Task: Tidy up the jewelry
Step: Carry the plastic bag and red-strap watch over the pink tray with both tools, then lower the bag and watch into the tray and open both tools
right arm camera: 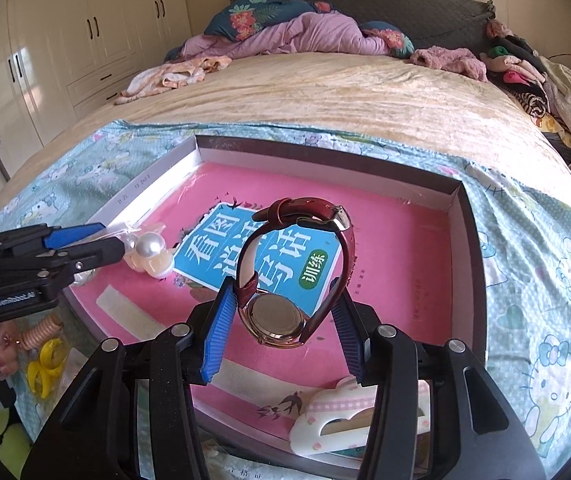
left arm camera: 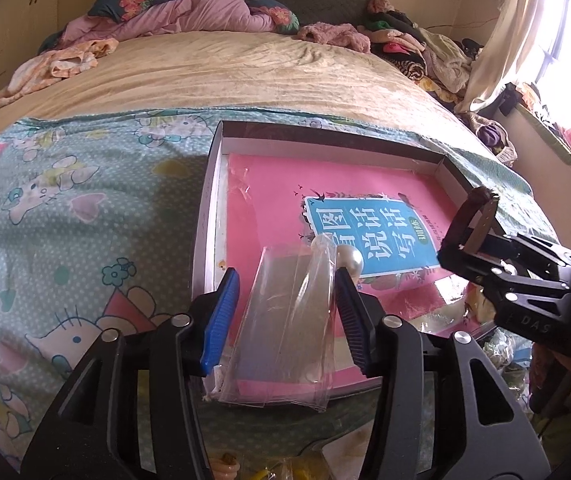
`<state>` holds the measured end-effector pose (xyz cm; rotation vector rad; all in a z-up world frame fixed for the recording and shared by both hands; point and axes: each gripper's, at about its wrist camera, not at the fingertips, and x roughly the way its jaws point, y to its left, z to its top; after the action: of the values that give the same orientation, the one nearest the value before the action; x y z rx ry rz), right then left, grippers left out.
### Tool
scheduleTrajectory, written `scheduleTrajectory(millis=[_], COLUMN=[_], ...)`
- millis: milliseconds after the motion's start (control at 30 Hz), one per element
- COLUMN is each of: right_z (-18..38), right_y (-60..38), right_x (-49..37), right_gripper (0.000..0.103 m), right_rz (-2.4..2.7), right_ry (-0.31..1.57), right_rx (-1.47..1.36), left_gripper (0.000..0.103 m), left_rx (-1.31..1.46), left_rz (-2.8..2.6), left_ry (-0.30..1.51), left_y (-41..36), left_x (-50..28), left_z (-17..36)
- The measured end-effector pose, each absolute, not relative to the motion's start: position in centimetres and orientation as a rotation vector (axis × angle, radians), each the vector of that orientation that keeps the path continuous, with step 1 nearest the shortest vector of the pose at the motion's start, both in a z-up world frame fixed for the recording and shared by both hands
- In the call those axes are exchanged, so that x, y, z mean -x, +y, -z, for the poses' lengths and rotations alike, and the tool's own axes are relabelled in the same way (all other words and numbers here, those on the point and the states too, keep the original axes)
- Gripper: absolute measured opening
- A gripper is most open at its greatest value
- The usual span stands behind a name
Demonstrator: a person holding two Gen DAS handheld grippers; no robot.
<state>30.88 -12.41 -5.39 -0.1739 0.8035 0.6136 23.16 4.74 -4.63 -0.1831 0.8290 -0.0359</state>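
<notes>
Your right tool [right arm camera: 281,308] pinches the red-strapped watch [right arm camera: 285,280] by its case, above the pink book [right arm camera: 397,248] in the shallow box [right arm camera: 461,224]. Your left tool [left arm camera: 285,316] stands spread around a clear bag [left arm camera: 285,320] with pearl pieces [left arm camera: 350,261]; its pads aren't pressing it.

Red-strapped watch [right arm camera: 281,280] upright over box [right arm camera: 461,216]; bagged pearl piece [right arm camera: 150,254], perhaps earrings

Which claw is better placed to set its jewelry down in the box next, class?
Probably the right claw: it grips the red-strapped watch directly above the bare pink floor of the box. The left claw straddles a clear plastic bag with pearl pieces at the box's near edge, pads apparently apart.
</notes>
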Motion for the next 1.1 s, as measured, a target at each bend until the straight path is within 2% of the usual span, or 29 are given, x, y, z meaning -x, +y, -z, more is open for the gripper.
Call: scheduleTrajectory(millis=[400, 467, 600, 667, 900, 1100], right_z=[5.9, 5.8, 5.4, 5.0, 3.1, 1.1], right_y=[-12.6, -12.8, -13.2, -13.6, -15.3, -16.7], right_x=[-31.2, -31.2, -30.8, -30.4, -28.9, -27.4], right_gripper=[0.051, 0.059, 0.07, 0.081, 0.092, 0.097], right_rz=[-0.604, -0.604, -0.599, -0.59, -0.583, -0.579], right_ry=[0.843, 0.842, 0.834, 0.823, 0.775, 0.725], right_rx=[0.153, 0.144, 0.127, 0.112, 0.056, 0.023], left_gripper=[0.045, 0.045, 0.047, 0.05, 0.06, 0.075], left_rx=[0.197, 0.198, 0.199, 0.198, 0.208, 0.214], left_rz=[0.035, 0.034, 0.034, 0.033, 0.028, 0.012], left_ry=[0.811, 0.81, 0.807, 0.803, 0.792, 0.772], left_y=[4.8, 4.8, 4.8, 4.7, 4.9, 5.0], left_x=[-22.7, -22.7, -22.5, -22.3, -21.7, -21.0], left_z=[3.8, 3.7, 3.4, 3.3, 2.5, 1.5])
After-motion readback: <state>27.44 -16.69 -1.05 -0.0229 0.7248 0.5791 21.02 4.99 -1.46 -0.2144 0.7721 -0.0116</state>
